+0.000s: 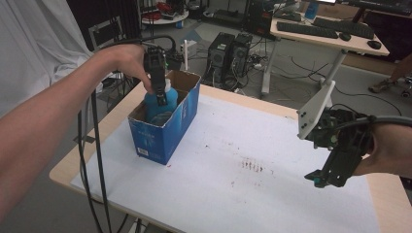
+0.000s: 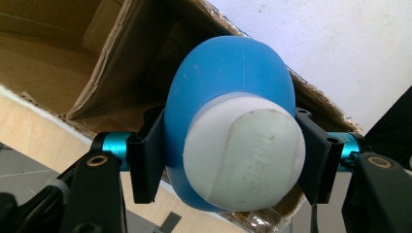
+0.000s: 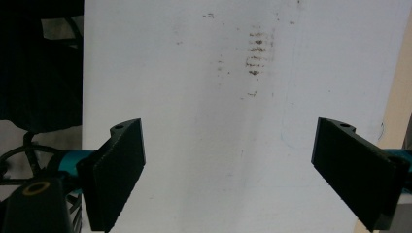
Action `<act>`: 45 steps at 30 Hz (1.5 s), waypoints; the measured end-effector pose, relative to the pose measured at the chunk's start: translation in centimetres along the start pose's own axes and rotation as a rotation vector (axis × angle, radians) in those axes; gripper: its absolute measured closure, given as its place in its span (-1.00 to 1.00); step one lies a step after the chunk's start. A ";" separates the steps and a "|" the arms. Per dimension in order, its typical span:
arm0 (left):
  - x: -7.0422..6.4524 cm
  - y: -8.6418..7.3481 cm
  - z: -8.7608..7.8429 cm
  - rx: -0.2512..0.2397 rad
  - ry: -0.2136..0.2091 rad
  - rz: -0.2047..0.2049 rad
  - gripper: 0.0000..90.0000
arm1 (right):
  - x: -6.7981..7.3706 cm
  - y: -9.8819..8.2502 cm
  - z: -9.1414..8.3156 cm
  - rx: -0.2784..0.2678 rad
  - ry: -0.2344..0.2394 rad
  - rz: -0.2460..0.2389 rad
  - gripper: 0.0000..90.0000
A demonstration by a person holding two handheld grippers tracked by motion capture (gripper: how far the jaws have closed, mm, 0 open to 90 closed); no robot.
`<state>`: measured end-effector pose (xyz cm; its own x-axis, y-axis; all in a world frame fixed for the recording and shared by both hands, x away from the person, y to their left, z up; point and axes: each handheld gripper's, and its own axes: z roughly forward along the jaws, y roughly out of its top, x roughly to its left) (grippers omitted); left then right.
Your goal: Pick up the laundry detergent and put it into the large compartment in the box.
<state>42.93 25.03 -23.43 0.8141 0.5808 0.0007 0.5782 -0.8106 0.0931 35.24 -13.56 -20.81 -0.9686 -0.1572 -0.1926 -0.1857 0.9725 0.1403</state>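
The left gripper (image 2: pixel 228 160) clamps the blue bottle (image 2: pixel 228 97) at its shoulder just under the white cap (image 2: pixel 245 153), inside the box (image 1: pixel 167 126). Smooth, rigid plastic looks slippery, so the narrow neck likely suits best. Well away from the box, the right gripper (image 3: pixel 233 174) stands open and empty.

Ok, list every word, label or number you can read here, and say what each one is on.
No text reads clearly.
Blue cardboard box: pale print and a small white label low on its near end, too small and blurred to read.
White cap of the blue bottle in the left tongs: faint raised lettering, illegible.
White table cover: reddish smudges, no writing.
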 end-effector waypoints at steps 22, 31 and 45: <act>-0.1 -0.8 3.0 0.007 -0.011 0.069 -0.17 | 0.0 0.0 0.4 0.001 0.004 0.002 -0.75; -0.1 -0.9 3.2 0.004 -0.007 0.082 -0.17 | 0.0 0.1 0.4 -0.001 0.002 0.003 -0.75; -0.3 -1.0 3.4 -0.004 0.004 0.083 -0.17 | 0.2 -0.1 0.2 -0.009 -0.004 0.004 -0.75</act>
<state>42.27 25.39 -26.87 0.8590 0.5119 0.0128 0.5084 -0.8557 0.0965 35.10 -13.66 -21.11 -0.9685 -0.1529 -0.1964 -0.1836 0.9716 0.1493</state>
